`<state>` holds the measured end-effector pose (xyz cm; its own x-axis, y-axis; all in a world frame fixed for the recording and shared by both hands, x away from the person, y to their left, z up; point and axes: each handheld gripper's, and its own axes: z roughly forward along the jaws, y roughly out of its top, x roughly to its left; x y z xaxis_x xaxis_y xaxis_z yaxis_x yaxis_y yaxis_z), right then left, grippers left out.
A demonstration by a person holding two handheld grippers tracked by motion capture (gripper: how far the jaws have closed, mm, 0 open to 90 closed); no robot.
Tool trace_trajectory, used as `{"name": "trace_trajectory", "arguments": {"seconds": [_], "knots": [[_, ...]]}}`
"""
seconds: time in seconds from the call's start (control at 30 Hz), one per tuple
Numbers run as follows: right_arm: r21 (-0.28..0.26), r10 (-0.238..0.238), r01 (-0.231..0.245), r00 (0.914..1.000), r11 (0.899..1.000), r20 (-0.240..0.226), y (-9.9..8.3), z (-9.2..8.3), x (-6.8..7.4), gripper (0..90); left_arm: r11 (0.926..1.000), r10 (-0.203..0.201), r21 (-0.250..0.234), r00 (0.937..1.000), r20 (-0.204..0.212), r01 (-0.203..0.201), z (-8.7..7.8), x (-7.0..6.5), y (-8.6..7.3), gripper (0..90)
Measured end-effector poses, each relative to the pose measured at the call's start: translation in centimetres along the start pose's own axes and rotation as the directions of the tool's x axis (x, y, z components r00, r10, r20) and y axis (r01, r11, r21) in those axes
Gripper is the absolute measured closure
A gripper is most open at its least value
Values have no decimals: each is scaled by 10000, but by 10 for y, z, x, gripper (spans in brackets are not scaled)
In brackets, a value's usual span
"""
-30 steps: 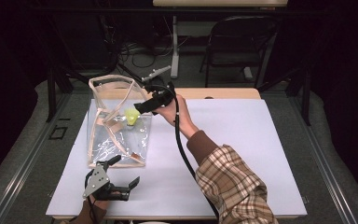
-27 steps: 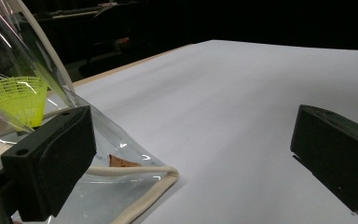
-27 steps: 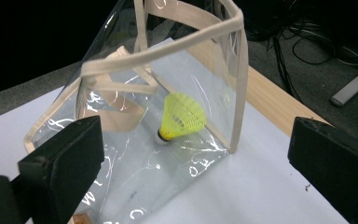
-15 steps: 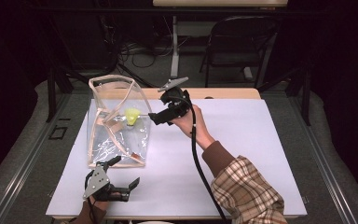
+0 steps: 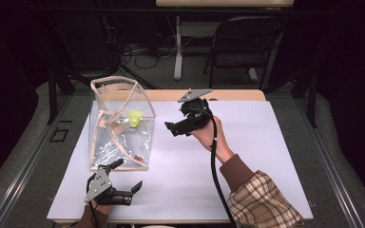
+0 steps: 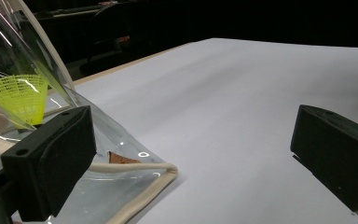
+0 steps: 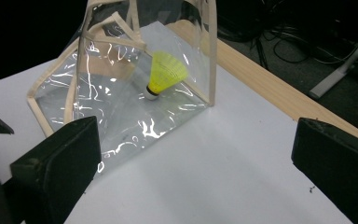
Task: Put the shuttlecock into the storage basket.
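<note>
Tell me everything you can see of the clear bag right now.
The clear bag is a boxy tote of transparent, glossy, creased plastic with cream fabric piping along its edges and cream strap handles. It stands upright on the white table sheet at the left, its mouth open upward. A yellow shuttlecock sits inside on the bottom, cork down. The left gripper is at its near corner, jaws apart; contact cannot be told. The right gripper hangs open beside it, apart.

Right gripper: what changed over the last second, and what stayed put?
The right gripper drew back out of the clear bag, toward the table's middle, jaws open and empty. The yellow shuttlecock stayed inside the bag. The left gripper stayed open by the bag's near corner.
</note>
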<state>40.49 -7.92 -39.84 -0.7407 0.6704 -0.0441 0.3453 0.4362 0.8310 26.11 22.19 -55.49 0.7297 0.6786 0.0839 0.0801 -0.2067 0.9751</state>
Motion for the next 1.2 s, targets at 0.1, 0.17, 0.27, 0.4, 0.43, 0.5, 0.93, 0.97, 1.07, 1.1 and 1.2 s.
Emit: {"name": "trace_trajectory", "arguments": {"seconds": [0.1,0.17,0.27,0.4,0.43,0.5,0.93,0.97,1.07,1.1,1.2], "knots": [[-85,11,-10,9999,10000,99,-9,-9,-1,8,10000,-11,2,10000,-8,11,0,0,0,0],[-111,2,-1,9999,9999,107,-12,-12,-1,8,10000,-21,-7,10000,-15,21,0,0,0,0],[-240,-32,37,9997,9997,225,-22,-24,-2,8,10000,6,16,10000,-2,-6,0,0,0,0],[-365,-47,60,9993,9993,360,-31,-35,-2,12,10000,11,4,10000,-5,-11,0,0,0,0],[-393,-89,104,9992,9992,391,-33,-37,-2,13,10000,11,2,10000,-15,-11,0,-1,0,0],[-407,-126,143,9991,9991,409,-36,-40,-2,13,10000,5,-20,10000,-5,-5,0,-1,0,0],[-688,86,-45,9983,9976,585,-77,-68,-3,15,10000,11,1,10000,-7,-11,0,0,0,0],[-728,56,-12,9981,9973,615,-80,-70,-3,15,10000,11,1,10000,-7,-11,0,0,0,0],[-830,112,-58,9978,9965,652,-86,-74,-2,16,10000,10,0,10000,-8,-10,0,0,0,0],[-873,131,-72,9977,9962,664,-90,-76,-2,16,10000,14,5,10000,-8,-14,0,0,0,0],[-968,181,-106,9969,9952,772,-100,-81,-1,16,10000,-8,5,10000,-2,8,0,-1,0,0]]}}
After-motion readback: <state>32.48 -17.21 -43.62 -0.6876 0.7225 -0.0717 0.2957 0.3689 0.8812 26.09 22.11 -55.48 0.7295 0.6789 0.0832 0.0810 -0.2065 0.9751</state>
